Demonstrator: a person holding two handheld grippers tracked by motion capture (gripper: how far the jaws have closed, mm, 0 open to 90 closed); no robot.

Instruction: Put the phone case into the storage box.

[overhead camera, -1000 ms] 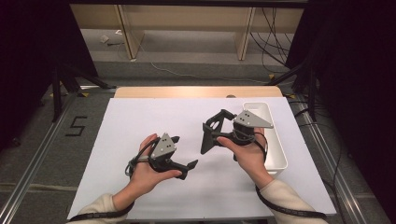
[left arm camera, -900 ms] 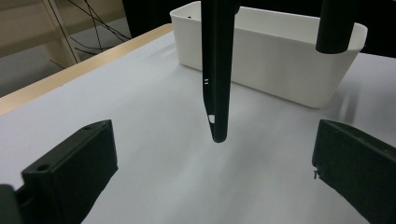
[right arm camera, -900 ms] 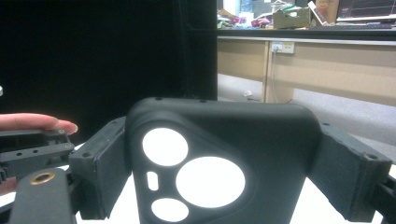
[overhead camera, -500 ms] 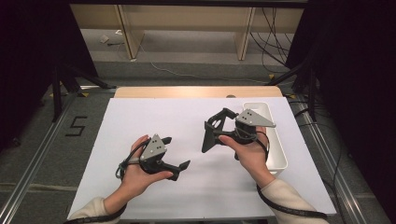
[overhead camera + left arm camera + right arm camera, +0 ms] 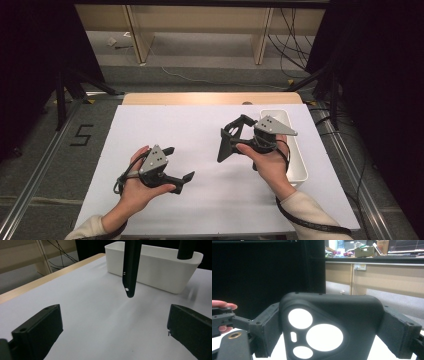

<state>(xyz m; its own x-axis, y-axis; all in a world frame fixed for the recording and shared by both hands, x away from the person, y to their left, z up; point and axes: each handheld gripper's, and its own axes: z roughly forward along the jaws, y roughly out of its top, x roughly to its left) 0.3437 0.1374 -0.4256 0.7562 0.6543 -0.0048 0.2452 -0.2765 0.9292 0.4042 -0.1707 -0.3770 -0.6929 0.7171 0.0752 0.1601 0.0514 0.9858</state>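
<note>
While the right tongs (image 5: 235,131) hang above the middle of the white desk (image 5: 165,125), they pinch a black phone case (image 5: 225,145) across its width, one pad on each long side. In the right gripper view the case (image 5: 329,332) sits squarely between the two pads, its back with the round camera cut-outs facing the lens. The case is off the desk and tilted, its lower end pointing down toward the sheet, and it hangs just left of the white bin (image 5: 295,150) that stands along the desk's right edge. The right hand (image 5: 270,165) grips the tool from the near side, partly over the bin's rim. The left tongs (image 5: 177,162) are spread wide with nothing between them, held low over the near left part of the desk by the left hand (image 5: 135,185) and aimed toward the right. In the left gripper view the case (image 5: 130,267) shows edge-on as a dark slab in front of the bin (image 5: 160,270).
</note>
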